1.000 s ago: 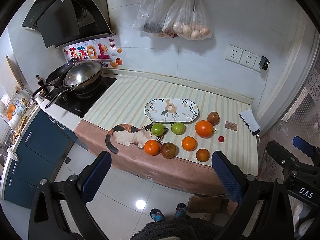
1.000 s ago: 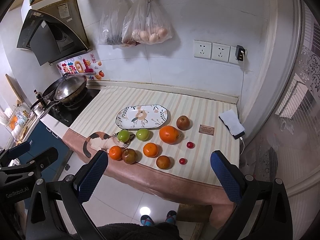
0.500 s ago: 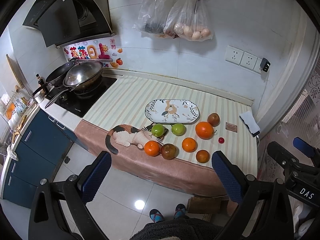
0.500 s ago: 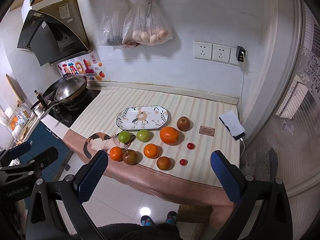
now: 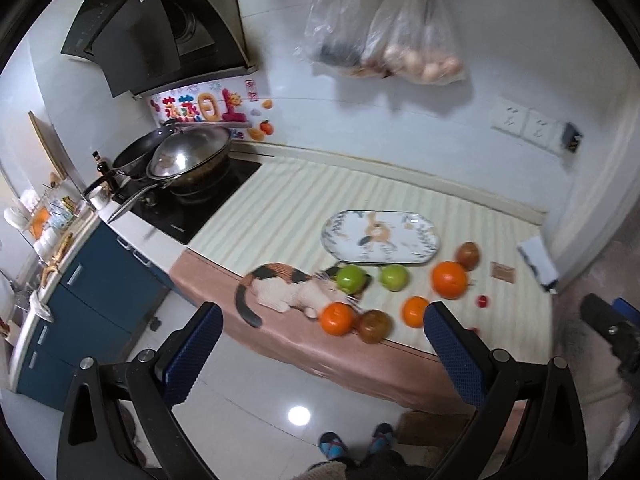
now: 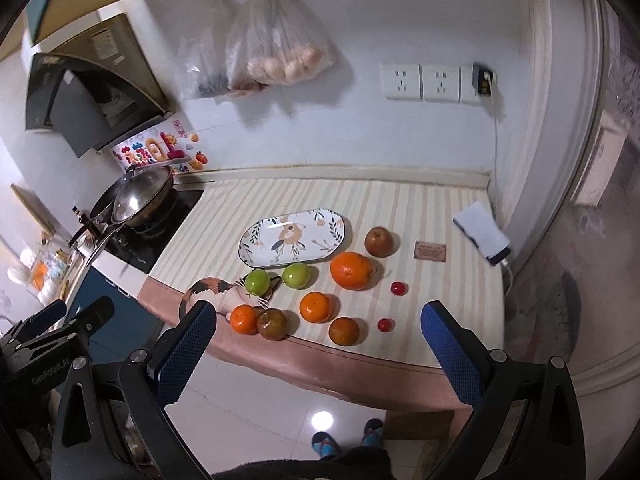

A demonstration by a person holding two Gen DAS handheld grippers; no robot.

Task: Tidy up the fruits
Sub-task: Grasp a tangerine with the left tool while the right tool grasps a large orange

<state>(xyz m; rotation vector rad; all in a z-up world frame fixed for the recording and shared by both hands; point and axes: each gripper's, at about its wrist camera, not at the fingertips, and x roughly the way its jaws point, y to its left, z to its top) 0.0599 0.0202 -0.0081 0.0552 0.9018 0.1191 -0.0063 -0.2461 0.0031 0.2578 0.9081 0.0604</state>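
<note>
An oval floral plate (image 6: 294,236) lies flat and bare at the centre of the frame, on the striped cloth. Just below it sit two green apples (image 6: 257,281) (image 6: 296,275), side by side. Right of them is the large orange (image 6: 351,270), with a brownish-red apple (image 6: 379,241) above and to its right. Lower down, a row runs along the cloth's front edge: a small orange (image 6: 243,319) touching a dark mottled fruit (image 6: 273,323) (kind unclear), another small orange (image 6: 315,306), and a dull orange-brown fruit (image 6: 343,331). Two tiny red fruits (image 6: 398,288) (image 6: 385,324) lie at lower right.
</note>
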